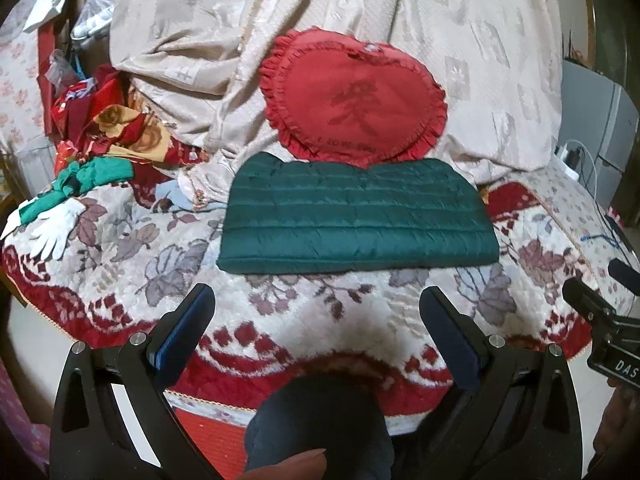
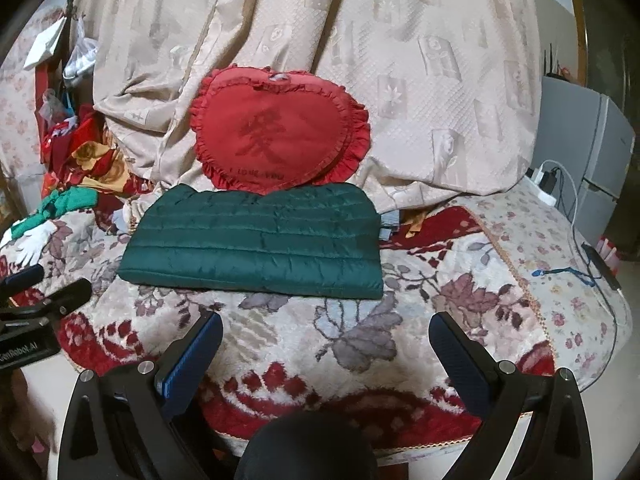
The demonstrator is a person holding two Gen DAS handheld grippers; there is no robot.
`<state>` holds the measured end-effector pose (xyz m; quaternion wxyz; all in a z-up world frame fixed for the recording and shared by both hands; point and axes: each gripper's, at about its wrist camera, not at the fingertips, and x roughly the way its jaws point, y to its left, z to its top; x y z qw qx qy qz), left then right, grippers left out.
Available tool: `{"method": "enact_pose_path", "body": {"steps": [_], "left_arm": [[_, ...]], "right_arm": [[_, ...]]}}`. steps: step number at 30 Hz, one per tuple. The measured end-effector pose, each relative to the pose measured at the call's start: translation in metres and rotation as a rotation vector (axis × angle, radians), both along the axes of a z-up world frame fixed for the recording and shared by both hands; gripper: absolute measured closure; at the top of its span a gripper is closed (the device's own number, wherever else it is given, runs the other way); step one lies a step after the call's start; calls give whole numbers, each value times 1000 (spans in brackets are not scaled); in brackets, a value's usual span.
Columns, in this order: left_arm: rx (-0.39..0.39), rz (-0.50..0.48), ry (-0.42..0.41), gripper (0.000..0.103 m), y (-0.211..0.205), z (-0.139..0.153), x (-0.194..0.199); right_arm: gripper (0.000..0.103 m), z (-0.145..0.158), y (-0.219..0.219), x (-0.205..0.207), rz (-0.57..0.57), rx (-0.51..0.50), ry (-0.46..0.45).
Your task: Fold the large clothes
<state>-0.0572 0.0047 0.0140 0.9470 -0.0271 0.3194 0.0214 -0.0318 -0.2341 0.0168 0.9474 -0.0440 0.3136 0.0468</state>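
Observation:
A dark green quilted jacket (image 1: 356,216) (image 2: 260,240) lies folded into a flat rectangle on the floral bedspread (image 1: 120,256) (image 2: 460,300). My left gripper (image 1: 316,300) hovers open just in front of its near edge, nothing between the blue-padded fingers. My right gripper (image 2: 326,328) is likewise open and empty, held back from the jacket's front edge. Each gripper shows at the side of the other's view: the right gripper (image 1: 600,320) at the right edge, the left gripper (image 2: 36,308) at the left edge.
A red heart-shaped frilled cushion (image 1: 356,100) (image 2: 280,132) leans behind the jacket against a beige quilt (image 1: 200,40) (image 2: 400,60). Piled clothes (image 1: 104,128), a green garment and white gloves (image 1: 56,228) lie left. A power strip with cables (image 2: 546,184) sits right.

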Motion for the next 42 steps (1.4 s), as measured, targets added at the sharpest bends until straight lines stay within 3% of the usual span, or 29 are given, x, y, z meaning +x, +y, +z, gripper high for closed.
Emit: {"method": "enact_pose_path", "body": {"steps": [5,13,42], "left_arm": [[17,25,-33,0,5,4,-4],[-37,35,-12,0,12,2,-2],[-32,-40,30,0,-4,-4,-2]], "right_arm": [[1,0,4,1,-9,14,0],[1,3,0,-1,-32,69,-21],[1,-3,10,-2,-29,33,22]]}}
